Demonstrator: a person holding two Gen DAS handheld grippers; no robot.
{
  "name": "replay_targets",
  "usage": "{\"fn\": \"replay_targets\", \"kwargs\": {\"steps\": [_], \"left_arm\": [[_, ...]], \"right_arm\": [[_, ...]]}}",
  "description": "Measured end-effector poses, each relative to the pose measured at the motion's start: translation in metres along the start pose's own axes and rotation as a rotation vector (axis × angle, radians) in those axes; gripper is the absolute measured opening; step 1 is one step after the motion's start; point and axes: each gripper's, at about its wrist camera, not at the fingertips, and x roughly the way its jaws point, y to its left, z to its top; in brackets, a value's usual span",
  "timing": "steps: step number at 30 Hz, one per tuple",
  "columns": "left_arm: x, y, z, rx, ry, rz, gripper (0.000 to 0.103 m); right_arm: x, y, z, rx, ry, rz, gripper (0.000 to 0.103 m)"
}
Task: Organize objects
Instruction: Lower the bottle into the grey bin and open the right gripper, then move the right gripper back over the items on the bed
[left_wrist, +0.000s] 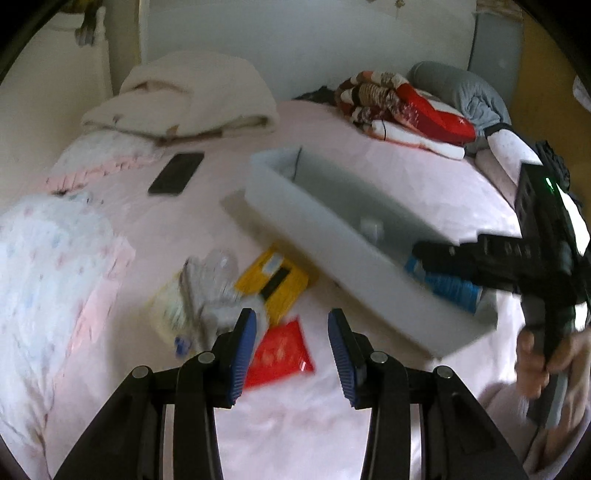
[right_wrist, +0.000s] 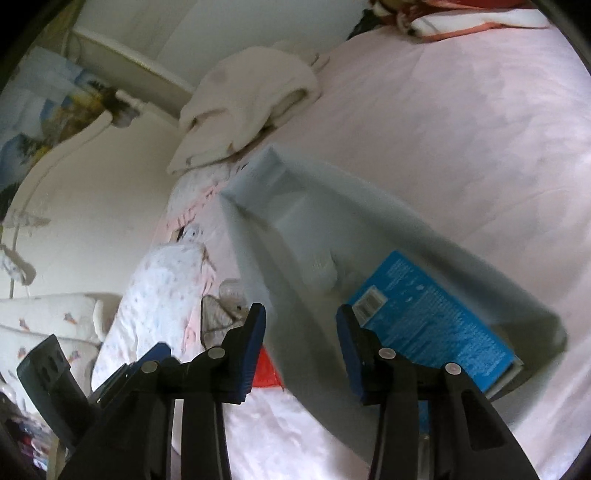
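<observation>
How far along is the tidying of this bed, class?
Done: a blue box already lies in the white bin. In hand: nothing. The left claw is empty above the red packet, and the right claw hangs empty over the bin's near wall. Left: the red packet, yellow box, gloves and phone lie loose on the sheet.

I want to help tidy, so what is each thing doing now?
Bin: on the bed.
Blue box: lying flat in the bin.
Yellow box: on the bed, outside the bin.
Red packet: on the bed, outside the bin.
Phone: flat on the bed, screen dark.
Left hand-held gripper: open, empty.
Right hand-held gripper: open, empty.
</observation>
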Motion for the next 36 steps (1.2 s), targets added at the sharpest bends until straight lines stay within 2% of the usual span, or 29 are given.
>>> {"fn": "replay_targets", "kwargs": {"steps": [6, 13, 20, 22, 24, 28, 32, 36], "left_arm": [[-0.007, 0.029, -0.041, -0.043, 0.033, 0.028, 0.039], [0.008, 0.056, -0.073, -0.138, 0.042, 0.014, 0.039], [0.023, 0.070, -0.086, -0.210, 0.044, 0.021, 0.039], [0.027, 0.073, -0.087, -0.240, 0.034, 0.022, 0.039], [0.030, 0.072, -0.086, -0.237, 0.021, 0.040, 0.039], [0.035, 0.066, -0.090, -0.207, -0.006, 0.068, 0.039], [0.043, 0.067, -0.097, -0.207, -0.002, 0.085, 0.039], [0.054, 0.067, -0.101, -0.196, 0.006, 0.126, 0.039]], "right_arm": [[0.003, 0.018, -0.004, -0.062, -0.012, -0.005, 0.039], [0.001, 0.046, -0.020, -0.216, -0.072, 0.002, 0.039], [0.006, 0.084, -0.050, -0.450, -0.185, 0.001, 0.039], [0.007, 0.095, -0.063, -0.528, -0.203, 0.015, 0.042], [0.013, 0.107, -0.078, -0.617, -0.211, 0.030, 0.050], [0.043, 0.121, -0.097, -0.728, -0.159, -0.004, 0.052], [0.072, 0.116, -0.096, -0.715, -0.074, -0.026, 0.052], [0.092, 0.103, -0.093, -0.679, -0.035, -0.067, 0.052]]}}
